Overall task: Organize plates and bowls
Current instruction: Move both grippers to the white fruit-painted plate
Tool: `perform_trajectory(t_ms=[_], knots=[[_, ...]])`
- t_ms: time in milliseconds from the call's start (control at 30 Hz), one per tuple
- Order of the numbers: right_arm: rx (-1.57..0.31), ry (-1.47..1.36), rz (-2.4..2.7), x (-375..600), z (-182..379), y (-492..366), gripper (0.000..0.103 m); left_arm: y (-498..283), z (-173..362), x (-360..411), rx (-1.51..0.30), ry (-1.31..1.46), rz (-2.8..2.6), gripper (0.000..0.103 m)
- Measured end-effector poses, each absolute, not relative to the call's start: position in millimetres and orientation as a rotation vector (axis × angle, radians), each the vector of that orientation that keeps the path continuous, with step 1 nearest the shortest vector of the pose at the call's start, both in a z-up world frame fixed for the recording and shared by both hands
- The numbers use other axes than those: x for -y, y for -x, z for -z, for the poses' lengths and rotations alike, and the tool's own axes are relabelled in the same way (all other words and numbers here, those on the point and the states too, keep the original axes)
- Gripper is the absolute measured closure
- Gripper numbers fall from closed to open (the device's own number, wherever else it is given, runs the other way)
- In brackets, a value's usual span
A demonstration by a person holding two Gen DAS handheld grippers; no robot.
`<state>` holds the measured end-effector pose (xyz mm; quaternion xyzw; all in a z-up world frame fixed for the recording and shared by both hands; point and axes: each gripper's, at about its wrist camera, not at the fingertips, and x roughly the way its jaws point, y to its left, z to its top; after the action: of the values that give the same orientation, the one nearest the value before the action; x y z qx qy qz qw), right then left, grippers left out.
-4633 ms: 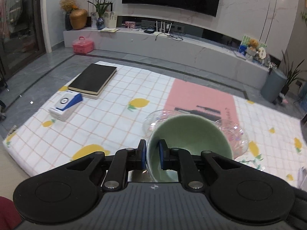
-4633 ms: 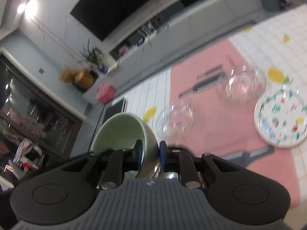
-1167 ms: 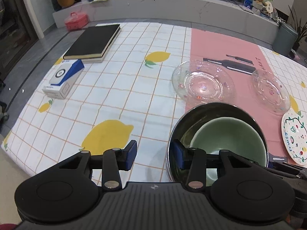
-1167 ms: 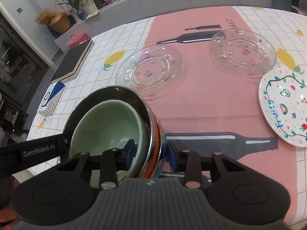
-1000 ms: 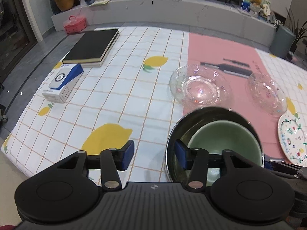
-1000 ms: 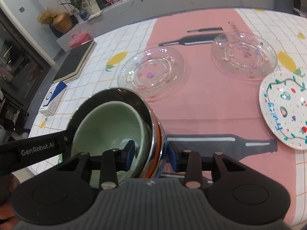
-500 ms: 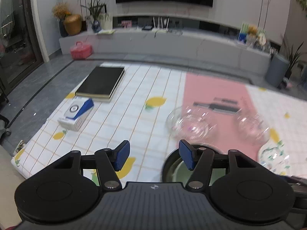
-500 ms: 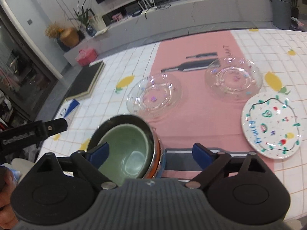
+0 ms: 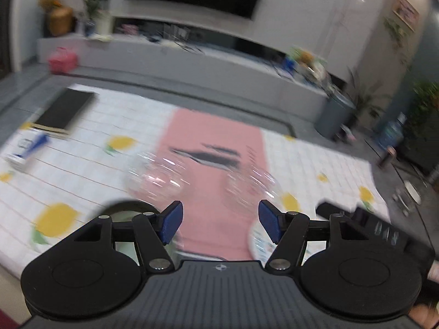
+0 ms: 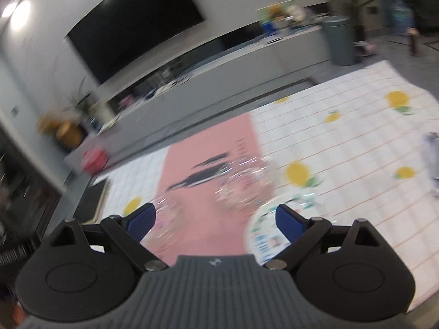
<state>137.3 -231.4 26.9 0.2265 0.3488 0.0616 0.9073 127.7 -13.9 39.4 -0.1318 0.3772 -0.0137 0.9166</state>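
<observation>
The nested bowls [image 9: 123, 208] sit on the tabletop [image 9: 82, 164] at the near left, only the dark rim of the outer one showing behind my left tongs [image 9: 219, 222]; I judge the bowl-stacking step finished and both hands clear of it. My left tongs have just been opening further and stand released with nothing between the blue pads [image 9: 171, 220]. My right tongs [image 10: 216, 219] are spread wide as well, empty.

What remains, as I read it, is the plates. Two clear glass plates lie on the pink strip, the left glass plate [image 9: 156, 176] just beyond the bowls and the right glass plate [image 9: 248, 183] apart from it. The painted plate [image 10: 277, 233] lies nearest, low right of centre, partly behind my right tongs. Everything is blurred, so edges are hard to judge.

Next I would pick one plate by its rim and set it on another. Glass rims look thin and slippery, so I want a slow, shallow approach.
</observation>
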Motion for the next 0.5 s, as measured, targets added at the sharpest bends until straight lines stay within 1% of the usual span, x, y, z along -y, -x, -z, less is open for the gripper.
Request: perform_trajectory(t_ms=[133,233,267,300,333,400,433,500], knots=[[-0.721,-0.593,-0.079,276,-6,-144,0.011,-137,-19,61,-0.789,0.176,0.154,0.028],[-0.738,-0.658,-0.033,298,14,-150,0.019,-147,-4,91,-0.785,0.083,0.206,0.028],[-0.746,-0.675,-0.026,304,21,-150,0.025,-152,2,95,-0.791,0.081,0.207,0.028],[-0.758,-0.692,-0.02,308,31,-153,0.034,-158,10,97,-0.806,0.091,0.201,0.028],[-0.777,-0.708,-0.015,312,41,-156,0.039,-167,18,98,-0.831,0.104,0.178,0.029],[-0.818,-0.756,0.002,318,65,-161,0.056,-179,34,95,-0.873,0.131,0.125,0.029],[-0.843,-0.78,0.012,318,75,-164,0.06,-184,41,93,-0.887,0.136,0.106,0.031],[-0.873,-0.821,0.037,318,90,-167,0.073,-194,57,90,-0.91,0.135,0.078,0.033]])
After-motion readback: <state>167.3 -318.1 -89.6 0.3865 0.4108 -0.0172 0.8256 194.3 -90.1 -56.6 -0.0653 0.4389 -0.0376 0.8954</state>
